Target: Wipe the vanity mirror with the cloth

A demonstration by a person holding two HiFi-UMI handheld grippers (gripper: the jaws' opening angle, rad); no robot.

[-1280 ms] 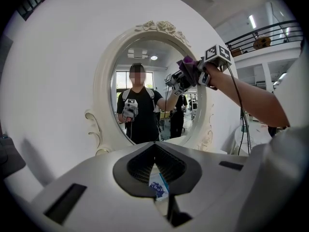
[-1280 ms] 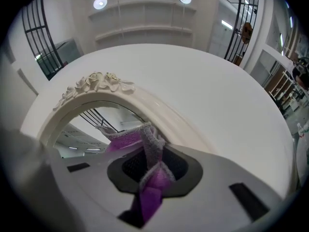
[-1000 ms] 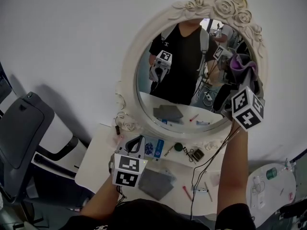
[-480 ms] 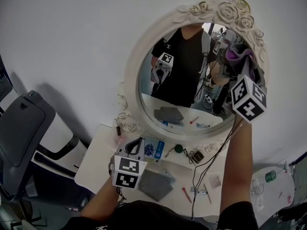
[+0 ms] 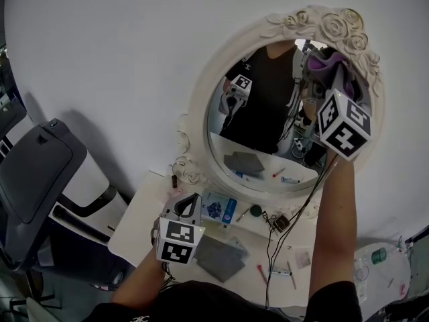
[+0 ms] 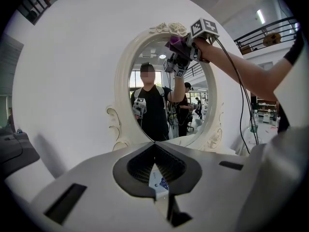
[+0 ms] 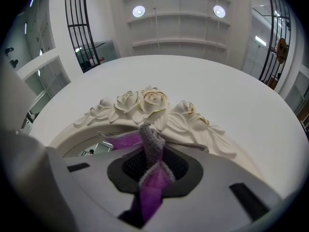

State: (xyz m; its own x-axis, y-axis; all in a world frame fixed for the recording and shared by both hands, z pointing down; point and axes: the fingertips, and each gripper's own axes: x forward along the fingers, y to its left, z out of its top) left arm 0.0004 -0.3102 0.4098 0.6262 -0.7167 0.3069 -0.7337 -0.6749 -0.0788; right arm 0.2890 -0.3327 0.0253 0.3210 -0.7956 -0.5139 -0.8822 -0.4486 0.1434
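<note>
- the right gripper (image 5: 326,72) is sitting high at the top right of the vanity mirror (image 5: 265,123), its jaws clamping a purple-and-grey cloth (image 7: 153,149)
- the cloth is bunching against the glass just below the rose carving (image 7: 149,103) on the white frame
- the left gripper (image 6: 155,178) is hanging low over the white table (image 5: 134,223) — its jaws are resting closed together, gripping nothing
- a folded grey sheet (image 5: 218,257) is lying on the table just beside the left gripper, below the mirror
</note>
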